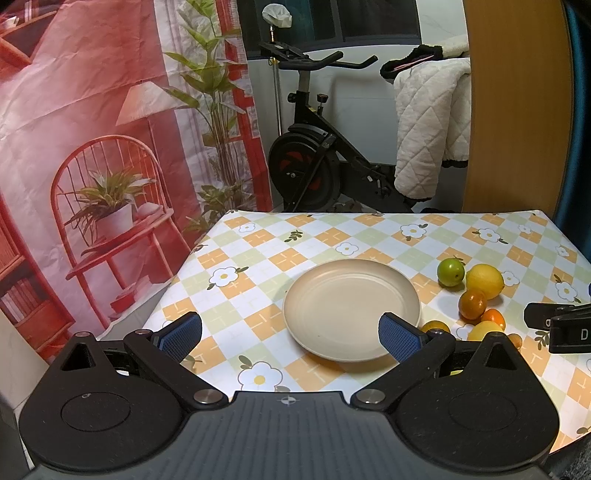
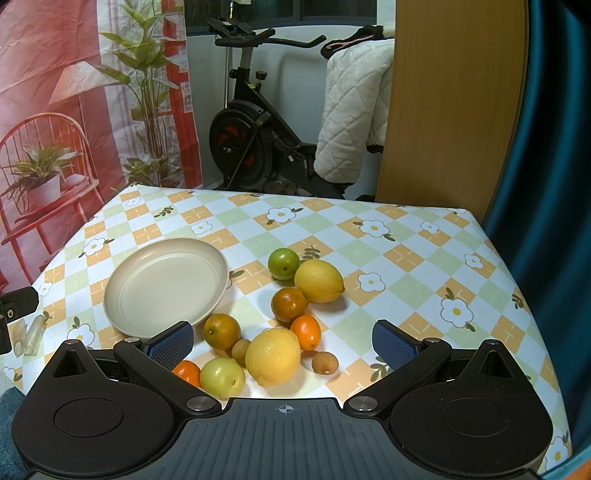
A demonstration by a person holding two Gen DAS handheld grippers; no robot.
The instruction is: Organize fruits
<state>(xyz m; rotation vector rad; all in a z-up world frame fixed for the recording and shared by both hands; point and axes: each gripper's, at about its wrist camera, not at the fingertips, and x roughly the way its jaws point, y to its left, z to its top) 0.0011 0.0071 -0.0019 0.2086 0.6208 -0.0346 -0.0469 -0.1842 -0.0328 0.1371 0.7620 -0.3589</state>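
right wrist view: the fruits sit loose in the table's (image 2: 406, 236) near middle, a big lemon (image 2: 272, 356) nearest, a second lemon (image 2: 319, 280) and a green lime (image 2: 283, 263) farther in. the cream plate (image 2: 166, 284) lies bare toward the left edge. the far half and right side are open cloth. right gripper (image 2: 282, 345) and left gripper (image 1: 291, 338) both gape, holding nothing.

Checkered floral tablecloth (image 2: 406, 236) on table. Beyond far edge: black exercise bike (image 1: 317, 162), white quilted blanket (image 1: 424, 125) draped beside it. Red printed backdrop (image 1: 92, 110) left, wood panel (image 2: 454, 103) right, dark window (image 1: 369, 18) behind.
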